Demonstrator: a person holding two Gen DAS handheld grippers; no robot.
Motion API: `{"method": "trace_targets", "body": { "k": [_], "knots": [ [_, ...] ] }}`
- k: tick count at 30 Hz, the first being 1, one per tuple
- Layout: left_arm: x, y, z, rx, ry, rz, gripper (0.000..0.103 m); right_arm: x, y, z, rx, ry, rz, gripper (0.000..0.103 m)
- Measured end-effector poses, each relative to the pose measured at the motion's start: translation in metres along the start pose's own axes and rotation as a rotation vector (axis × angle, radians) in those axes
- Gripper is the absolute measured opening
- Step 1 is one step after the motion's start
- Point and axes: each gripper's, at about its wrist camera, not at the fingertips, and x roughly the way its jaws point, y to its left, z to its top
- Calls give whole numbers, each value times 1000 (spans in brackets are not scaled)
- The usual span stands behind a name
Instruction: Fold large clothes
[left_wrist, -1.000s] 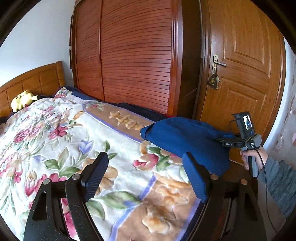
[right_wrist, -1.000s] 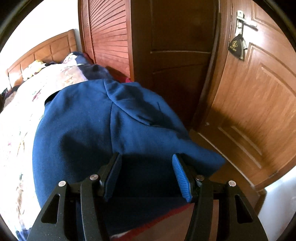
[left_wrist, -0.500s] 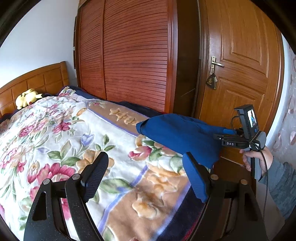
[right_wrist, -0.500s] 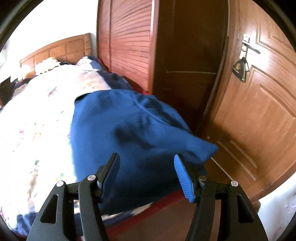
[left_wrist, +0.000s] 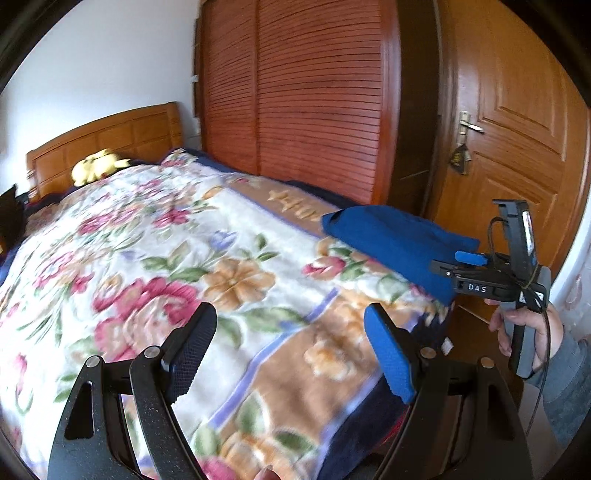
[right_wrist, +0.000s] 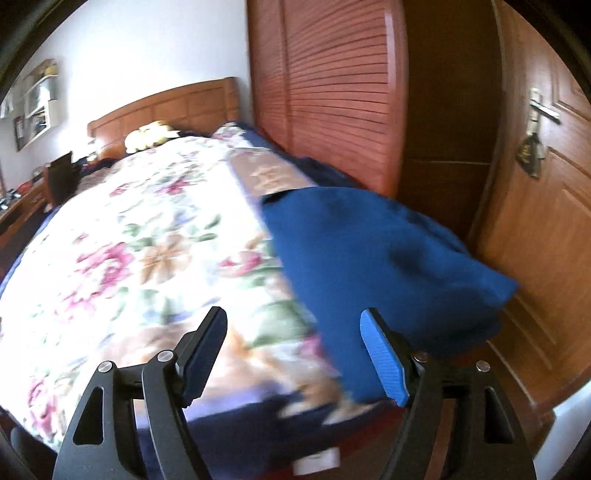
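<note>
pulling back from the bed (left_wrist: 110, 258), both my hands have come away from the folded garment (right_wrist: 369, 258), and that is the main change: a second ago my right gripper (right_wrist: 312, 354) sat low over the blue cloth with the bundle filling its view, and now the cloth lies off to the right of its fingers with the floral blanket (right_wrist: 147, 240) showing between them. its jaws have just been opening, and nothing is between them now; it is released, holding nothing. from my left side i can see that right gripper (left_wrist: 458, 260) held out by my hand (left_wrist: 524, 332) just beside the bundle's near end, though whether it touches the cloth i cannot tell. my left gripper (left_wrist: 291, 350) is spread wide and empty too, hovering over the blanket near the foot of the bed, well apart from the garment (left_wrist: 391, 236). the garment sits as a compact blue packet on the bed's far corner, close to the wardrobe (left_wrist: 314, 92) and the door (left_wrist: 517, 147), one end reaching out over the edge. judging from that, the fold looks done and the packet has been let go; what may remain is only to nudge it further onto the bed, since the overhanging end could let it slide off.
</note>
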Motion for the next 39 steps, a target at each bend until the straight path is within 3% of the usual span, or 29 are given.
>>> {"method": "trace_targets", "body": {
  "k": [9,19,27,34,39],
  "knots": [
    [-45,41,-42,-70,16,142,83,-19,83,-24,-76,5,144,76],
    [-57,108,-86,-175,41,232,83,-25,153,-37,-164,24,261,76],
    [-67,149,-115,-256,70,310,83,-30,191,-42,-224,-3,314,76],
    [-87,168,-127,-294,42,362,83,-15,216,-47,-274,-11,336,76],
    [-111,174,-124,-293,14,386,83,-31,227,-46,-269,-44,371,76]
  ]
}}
